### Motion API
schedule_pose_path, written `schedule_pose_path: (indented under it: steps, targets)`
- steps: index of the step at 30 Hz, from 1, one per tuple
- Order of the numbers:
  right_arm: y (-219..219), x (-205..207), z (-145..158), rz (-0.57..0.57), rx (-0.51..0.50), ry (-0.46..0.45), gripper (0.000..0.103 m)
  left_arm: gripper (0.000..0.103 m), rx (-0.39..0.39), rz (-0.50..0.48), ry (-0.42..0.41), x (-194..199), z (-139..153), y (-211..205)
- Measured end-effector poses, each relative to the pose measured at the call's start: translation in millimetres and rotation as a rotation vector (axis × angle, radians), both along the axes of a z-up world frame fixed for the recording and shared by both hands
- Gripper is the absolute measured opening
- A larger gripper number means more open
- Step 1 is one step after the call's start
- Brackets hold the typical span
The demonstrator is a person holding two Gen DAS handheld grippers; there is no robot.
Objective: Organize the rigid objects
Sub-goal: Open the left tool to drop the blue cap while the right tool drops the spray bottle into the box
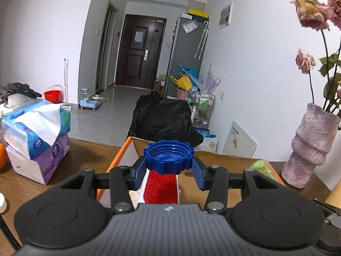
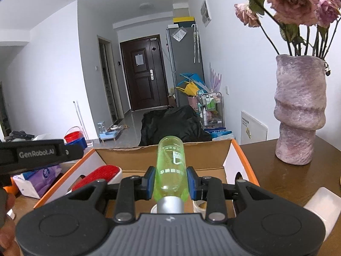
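Blue ribbed plastic cap (image 1: 168, 156), open side up, clamped between the blue pads of the left tool (image 1: 168, 171), held above an open cardboard box (image 1: 119, 160) with orange outer edges. Directly below that tool, inside the box: red lint brush (image 1: 161, 188) with a white frame. Left of the tool, on the wooden worktop (image 1: 85, 155): stacked tissue packs (image 1: 36, 136). Far right of it: mottled purple vase (image 1: 309, 149) of dried pink roses.

Green translucent bottle (image 2: 170, 166), silver neck toward the camera, base pointing away, gripped at its lower body by the right tool (image 2: 170, 182), jaws closed narrow on it. Beneath and ahead of this tool: same box (image 2: 240, 153), lint brush (image 2: 96, 178) to its left inside, tape roll (image 2: 200, 207) just below the right pad. Vase (image 2: 298, 111) to the right on the worktop (image 2: 266, 170).
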State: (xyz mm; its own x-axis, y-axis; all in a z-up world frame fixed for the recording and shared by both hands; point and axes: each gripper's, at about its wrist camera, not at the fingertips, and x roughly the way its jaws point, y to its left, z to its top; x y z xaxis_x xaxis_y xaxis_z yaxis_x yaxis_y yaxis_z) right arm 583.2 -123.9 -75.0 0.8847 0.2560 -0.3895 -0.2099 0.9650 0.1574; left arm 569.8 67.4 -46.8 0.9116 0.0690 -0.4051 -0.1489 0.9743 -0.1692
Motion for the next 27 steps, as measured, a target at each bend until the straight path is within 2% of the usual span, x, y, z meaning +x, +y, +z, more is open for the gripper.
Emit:
schedule_pose_path:
  steps: [9,15,17,18,19,20,21,22,23,27]
  targets:
    - [10.8,27.0,-2.7,-0.024,-0.022,0.015,0.030,0.047,0.007,0.007,0.052,26.7,-6.1,-1.6]
    - [12.7,33.6,-5.5,0.000,-0.053,0.057,0.030,0.047,0.009,-0.008,0.079,31.0,-7.6,-1.8]
    - [13.7,33.5,-4.6,0.026,-0.080,0.077,0.030,0.048,-0.003,-0.004,0.081,29.8,-6.1,0.7]
    - [13.6,32.0,-3.1,0.029,-0.098,0.084,0.031,0.054,-0.011,-0.009,0.076,27.9,-4.6,2.9]
    - [13.3,29.7,-0.9,0.017,-0.116,0.084,0.035,0.063,-0.013,-0.008,0.070,25.8,-2.6,4.2]
    - [11.9,28.1,1.9,0.003,-0.132,0.082,0.053,0.070,-0.011,0.000,0.062,23.2,-0.2,5.4]
    - [9.3,26.5,3.8,-0.004,-0.135,0.074,0.078,0.087,-0.006,0.009,0.053,20.4,2.5,6.8]
    - [6.7,23.6,5.5,-0.012,-0.129,0.062,0.089,0.098,-0.002,0.018,0.043,17.1,5.0,8.6]
    - [3.9,20.6,6.8,-0.022,-0.118,0.050,0.099,0.102,0.001,0.025,0.032,13.7,7.5,10.3]
    - [0.7,14.9,9.0,-0.026,-0.112,0.041,0.103,0.103,0.001,0.045,0.021,4.4,14.3,18.7]
